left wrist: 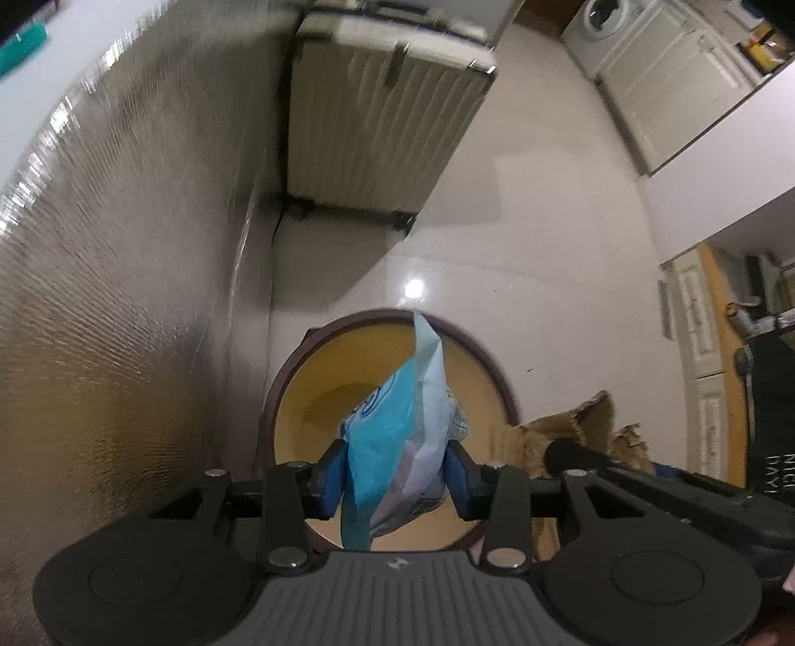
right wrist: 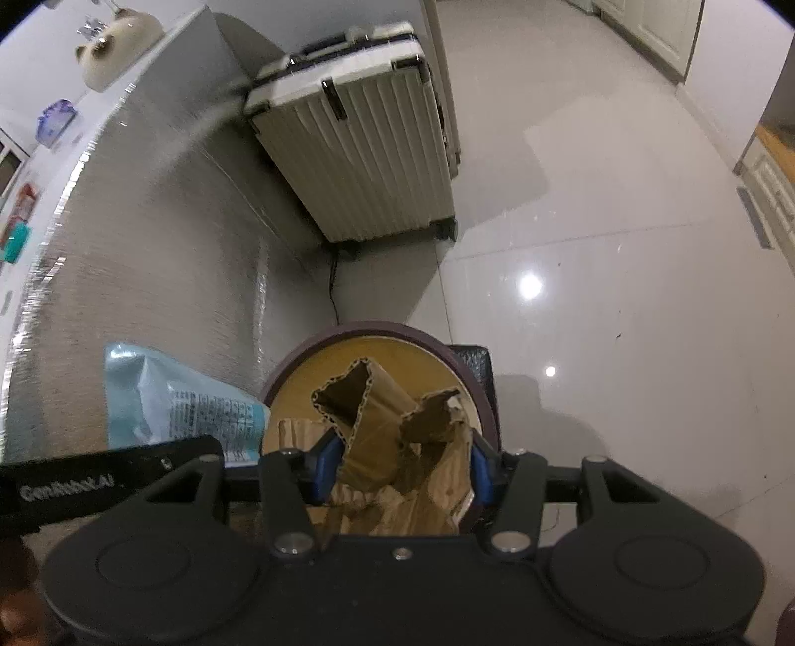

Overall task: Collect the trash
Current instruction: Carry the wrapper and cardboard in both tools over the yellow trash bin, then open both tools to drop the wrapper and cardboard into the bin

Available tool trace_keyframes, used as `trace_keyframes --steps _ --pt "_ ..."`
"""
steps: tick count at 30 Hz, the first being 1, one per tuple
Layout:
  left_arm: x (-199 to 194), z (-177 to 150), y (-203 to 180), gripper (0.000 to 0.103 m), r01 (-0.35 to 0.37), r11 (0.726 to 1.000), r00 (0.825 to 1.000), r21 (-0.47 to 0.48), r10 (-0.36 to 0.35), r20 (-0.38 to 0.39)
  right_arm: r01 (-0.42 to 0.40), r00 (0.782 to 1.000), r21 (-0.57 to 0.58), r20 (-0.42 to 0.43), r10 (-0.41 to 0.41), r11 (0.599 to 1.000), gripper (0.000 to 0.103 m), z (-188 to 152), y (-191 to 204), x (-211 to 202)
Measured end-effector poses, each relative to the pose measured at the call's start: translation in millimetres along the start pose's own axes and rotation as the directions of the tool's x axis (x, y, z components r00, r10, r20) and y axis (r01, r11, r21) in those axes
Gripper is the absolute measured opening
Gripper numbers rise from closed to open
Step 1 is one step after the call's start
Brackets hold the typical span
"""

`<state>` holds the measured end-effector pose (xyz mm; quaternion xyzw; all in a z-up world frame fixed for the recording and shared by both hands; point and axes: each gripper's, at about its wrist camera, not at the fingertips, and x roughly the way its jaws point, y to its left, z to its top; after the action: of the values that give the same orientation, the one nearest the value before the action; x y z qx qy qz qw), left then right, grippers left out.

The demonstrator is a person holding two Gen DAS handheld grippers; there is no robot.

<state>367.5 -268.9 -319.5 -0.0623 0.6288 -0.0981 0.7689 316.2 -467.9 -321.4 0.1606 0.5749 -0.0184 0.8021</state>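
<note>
Nearest to the left wrist camera, the left gripper (left wrist: 395, 477) is clenched on a blue plastic wrapper (left wrist: 397, 432), with a blue pad pressed on each side of it. The wrapper stands with its long axis pointing away from the camera, its pale tip reaching forward over the far rim of the trash bin (left wrist: 293, 363), and its lower end hangs down behind the gripper body, so that end is cut off. The print on it is blurred and cannot be read. In the right wrist view, the right gripper (right wrist: 397, 469) is grasping a crumpled piece of brown cardboard (right wrist: 392, 437) between its blue pads. The cardboard's long axis also points forward and down toward the bin (right wrist: 462, 367), and its open corrugated ends face the camera; its lower part is hidden by the gripper. Both pieces of trash are held just above the round bin, which has a dark rim and a yellow inside, and most of its bottom is covered by them. To the left in this view the wrapper (right wrist: 164, 397) and part of the left gripper (right wrist: 119, 477) are seen beside the bin. Farther away a ribbed pale suitcase (right wrist: 367, 164) stands on the glossy tiled floor (right wrist: 621, 248) beside a silvery textured surface (right wrist: 164, 258). At the far edge of the left view, a washing machine (left wrist: 603, 25) is small and hard to make out.
</note>
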Motion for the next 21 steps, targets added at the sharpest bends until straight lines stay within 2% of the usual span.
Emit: trace_keyframes --steps 8,16,21 --pt "68.2 9.3 12.9 0.043 -0.065 0.998 0.996 0.008 0.065 -0.06 0.007 0.998 -0.001 -0.063 -0.007 1.0 0.055 4.9 -1.2 67.8" --pt "114.0 11.7 20.8 0.044 -0.12 0.992 0.988 0.037 0.123 -0.09 0.012 0.996 -0.023 -0.091 -0.014 1.0 0.057 4.8 0.7 116.4" --pt "131.4 5.9 25.6 0.046 -0.137 0.99 0.986 0.041 0.14 -0.092 -0.002 0.996 0.018 -0.089 0.004 1.0 0.067 2.3 -6.8 134.1"
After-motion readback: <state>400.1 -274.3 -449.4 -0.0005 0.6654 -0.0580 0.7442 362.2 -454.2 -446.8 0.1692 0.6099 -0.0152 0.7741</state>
